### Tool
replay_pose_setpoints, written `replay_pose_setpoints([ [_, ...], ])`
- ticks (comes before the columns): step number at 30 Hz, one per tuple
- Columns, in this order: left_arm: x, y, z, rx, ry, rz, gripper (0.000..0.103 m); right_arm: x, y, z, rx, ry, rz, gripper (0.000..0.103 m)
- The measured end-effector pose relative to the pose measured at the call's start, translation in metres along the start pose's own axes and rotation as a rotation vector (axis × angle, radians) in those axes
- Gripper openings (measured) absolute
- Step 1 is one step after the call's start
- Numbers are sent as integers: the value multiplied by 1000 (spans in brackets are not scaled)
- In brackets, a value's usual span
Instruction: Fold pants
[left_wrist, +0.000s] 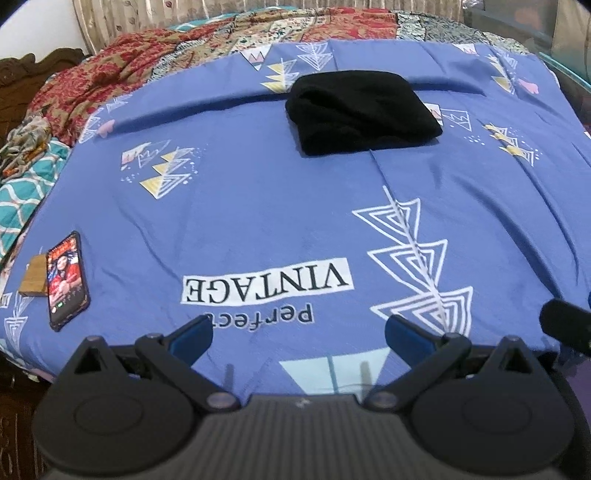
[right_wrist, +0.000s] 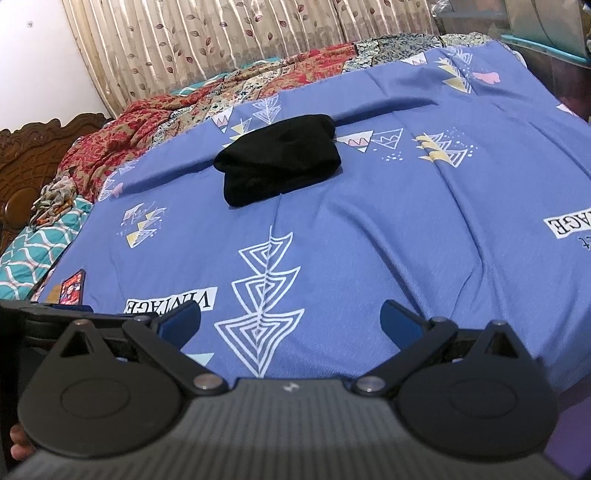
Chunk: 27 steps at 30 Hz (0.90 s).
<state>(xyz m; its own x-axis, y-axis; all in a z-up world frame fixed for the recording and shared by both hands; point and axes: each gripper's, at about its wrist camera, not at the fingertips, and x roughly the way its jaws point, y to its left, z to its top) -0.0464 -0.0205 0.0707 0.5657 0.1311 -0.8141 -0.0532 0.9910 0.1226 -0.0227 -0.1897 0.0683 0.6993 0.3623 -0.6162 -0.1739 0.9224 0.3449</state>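
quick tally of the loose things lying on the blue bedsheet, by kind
folded black pants: 1
phone: 1
small wooden block beside the phone: 1
total: 3
Both tongs, left and right, are open and hold nothing.

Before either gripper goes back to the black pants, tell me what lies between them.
Nothing visible does. Only bare blue bedsheet lies between the open left gripper, the open right gripper and the folded black pants. The phone sits off to the left, clear of both paths.
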Motion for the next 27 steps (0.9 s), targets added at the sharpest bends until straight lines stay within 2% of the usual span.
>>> replay_pose_setpoints([
  [10,11,-8,-10,16,76,-39,103,5,1,-6,36,43,2,103],
  [19,28,-5,-17,-21,173,-46,103,10,-1,-11,69,90,5,103],
  [27,36,-6,-22,-14,205,-38,103,15,-2,-13,77,125,13,103],
])
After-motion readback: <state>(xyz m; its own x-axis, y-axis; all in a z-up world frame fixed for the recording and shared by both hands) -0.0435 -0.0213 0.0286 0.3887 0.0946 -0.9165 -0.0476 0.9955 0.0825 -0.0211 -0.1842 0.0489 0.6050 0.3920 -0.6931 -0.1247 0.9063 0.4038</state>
